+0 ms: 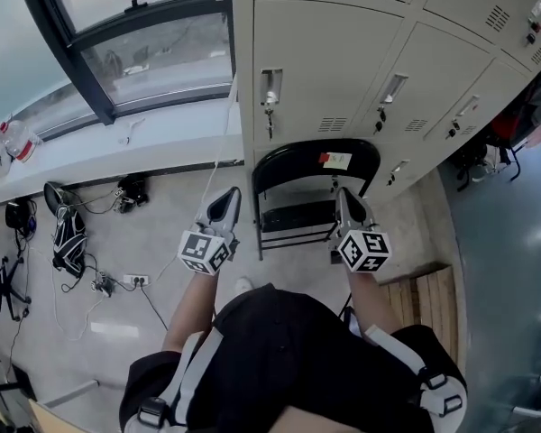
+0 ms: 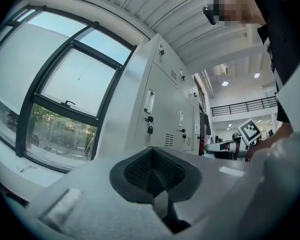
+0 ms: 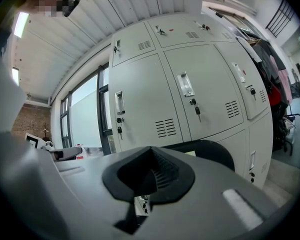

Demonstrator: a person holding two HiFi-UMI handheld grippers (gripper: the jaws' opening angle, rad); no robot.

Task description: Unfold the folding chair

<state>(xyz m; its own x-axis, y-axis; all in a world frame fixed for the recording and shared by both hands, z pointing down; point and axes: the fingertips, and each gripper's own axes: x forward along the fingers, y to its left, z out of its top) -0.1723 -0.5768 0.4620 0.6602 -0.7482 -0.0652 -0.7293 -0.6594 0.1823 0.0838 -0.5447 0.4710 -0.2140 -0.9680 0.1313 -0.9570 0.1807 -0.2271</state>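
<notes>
A black folding chair (image 1: 311,192) leans folded against the grey lockers (image 1: 361,70), with a red-and-white label on its curved backrest. My left gripper (image 1: 228,198) hovers shut and empty just left of the chair frame. My right gripper (image 1: 346,200) is also shut and empty, over the chair's right side. In the left gripper view the shut jaws (image 2: 152,173) point level at the lockers, and the right gripper (image 2: 230,145) shows beside them. In the right gripper view the shut jaws (image 3: 150,173) sit in front of the chair's backrest (image 3: 217,153). Neither gripper holds the chair.
A window (image 1: 144,34) and white sill (image 1: 117,142) lie to the left. Bags (image 1: 68,233), cables and a power strip (image 1: 133,280) litter the floor on the left. A wooden pallet (image 1: 428,296) lies at the right, and clothes (image 1: 523,120) hang beyond the lockers.
</notes>
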